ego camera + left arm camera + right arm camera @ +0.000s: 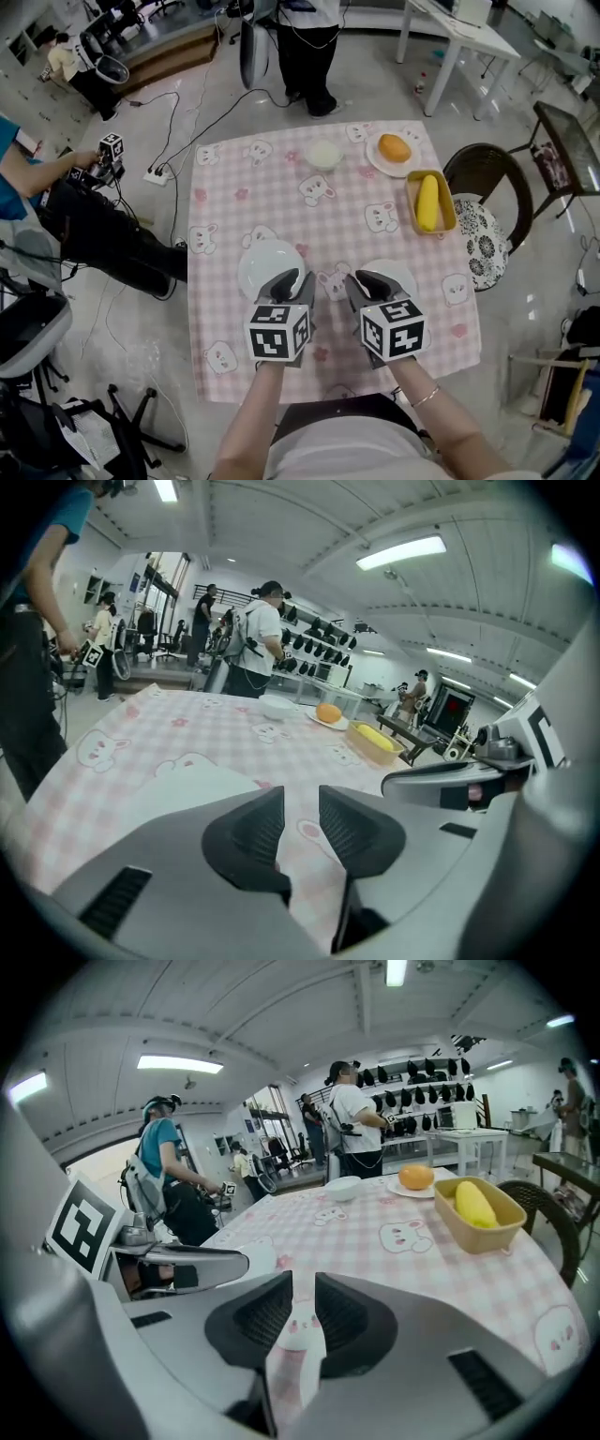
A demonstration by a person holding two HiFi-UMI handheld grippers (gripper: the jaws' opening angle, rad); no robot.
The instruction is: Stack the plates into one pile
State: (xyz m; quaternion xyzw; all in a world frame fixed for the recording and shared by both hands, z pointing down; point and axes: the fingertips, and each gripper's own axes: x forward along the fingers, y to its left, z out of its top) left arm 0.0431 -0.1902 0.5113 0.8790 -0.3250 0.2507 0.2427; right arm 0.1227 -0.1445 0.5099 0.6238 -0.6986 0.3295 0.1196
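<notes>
Plates first: the left white round plate (262, 267) and the right white round plate (403, 274) lie apart near the front edge of the pink checked tablecloth with bunny prints (244, 178), not yet stacked. We hold the left gripper (293, 285) by the first plate's near right rim and the right gripper (371, 283) by the second plate's near left rim. Each claw is open, with only cloth showing through its gap. We judge that this paired stance lets either hand take a rim. Both plates look smooth, glossy and shallow, probably glazed ceramic, so a pinch on the rim could slip. Farther back sit a small white bowl (323, 155), a white serving plate (377, 161) bearing an orange round fruit (395, 148), and a yellow rectangular tray (410, 192) holding a yellow cob-shaped item (427, 202).
</notes>
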